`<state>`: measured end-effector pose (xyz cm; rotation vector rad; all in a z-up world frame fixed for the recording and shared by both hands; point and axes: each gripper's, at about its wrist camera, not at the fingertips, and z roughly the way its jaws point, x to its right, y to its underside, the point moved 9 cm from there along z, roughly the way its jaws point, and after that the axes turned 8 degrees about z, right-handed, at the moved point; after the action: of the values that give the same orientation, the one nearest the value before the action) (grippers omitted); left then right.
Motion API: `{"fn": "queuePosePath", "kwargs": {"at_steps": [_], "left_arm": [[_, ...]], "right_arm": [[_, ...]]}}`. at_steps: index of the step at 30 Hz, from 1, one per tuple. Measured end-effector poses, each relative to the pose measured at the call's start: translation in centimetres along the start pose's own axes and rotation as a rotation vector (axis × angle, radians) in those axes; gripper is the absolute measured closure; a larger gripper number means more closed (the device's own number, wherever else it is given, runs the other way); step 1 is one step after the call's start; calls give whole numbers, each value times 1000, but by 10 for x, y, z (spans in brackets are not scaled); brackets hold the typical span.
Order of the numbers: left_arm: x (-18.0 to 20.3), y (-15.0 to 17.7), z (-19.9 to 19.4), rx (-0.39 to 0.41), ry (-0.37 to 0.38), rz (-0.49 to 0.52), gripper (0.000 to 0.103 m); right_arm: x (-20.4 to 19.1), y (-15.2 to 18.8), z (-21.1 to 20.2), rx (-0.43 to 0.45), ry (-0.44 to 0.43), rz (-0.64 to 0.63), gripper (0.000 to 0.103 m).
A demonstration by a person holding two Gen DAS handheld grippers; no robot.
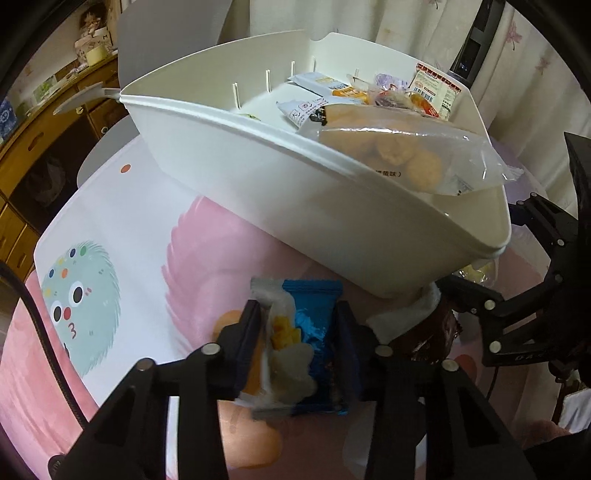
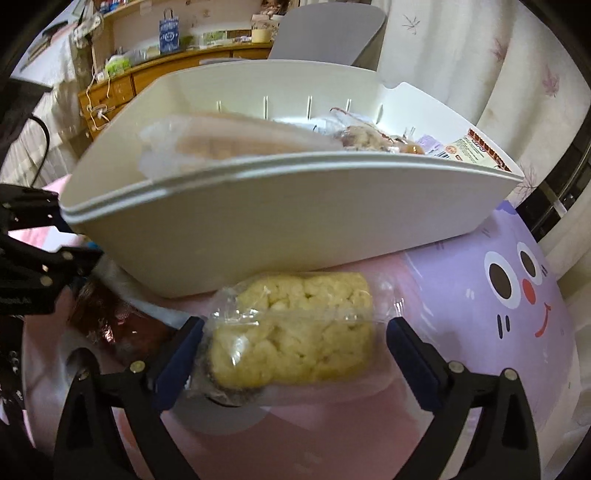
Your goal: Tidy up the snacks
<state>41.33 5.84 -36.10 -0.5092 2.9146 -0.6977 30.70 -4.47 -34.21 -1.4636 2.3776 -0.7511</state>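
Observation:
A blue snack packet (image 1: 314,314) with a white and yellow picture lies on the pink mat, and my left gripper (image 1: 297,332) is shut on it, a pad pressing each side. Just behind stands the white bin (image 1: 295,177), holding several wrapped snacks, with a clear bag of round buns (image 1: 406,155) hanging over its rim. In the right wrist view a clear-wrapped yellow puffed cake (image 2: 295,332) lies in front of the bin (image 2: 258,229). My right gripper (image 2: 295,325) straddles the cake with its jaws wide open, the right pad apart from the wrapper.
A dark brown shiny packet (image 2: 110,321) lies between the two grippers, close to the bin's corner. The mat shows a green monster (image 1: 81,295) and a purple one (image 2: 509,288). A grey chair (image 2: 325,33) and a wooden cabinet (image 2: 147,81) stand behind the table.

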Motion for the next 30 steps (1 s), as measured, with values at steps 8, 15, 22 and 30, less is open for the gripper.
{"fn": "queuePosePath", "kwargs": {"at_steps": [8,15,22,30], "left_arm": [[3,9,-11,-26,-5,-63,75],[13,18,-48,-38,-17,-161,76],[31,29,-97,-13,-40,-332,76],[67,37,-142,5,-97,-486,76]], "right_arm": [[0,3,-7,-15,1,1,20],[4,20,-24,-124,-32,57,22],[11,31,-47,-221,-102,101,22],[28,15,-77,-195,-190,28,22]]}}
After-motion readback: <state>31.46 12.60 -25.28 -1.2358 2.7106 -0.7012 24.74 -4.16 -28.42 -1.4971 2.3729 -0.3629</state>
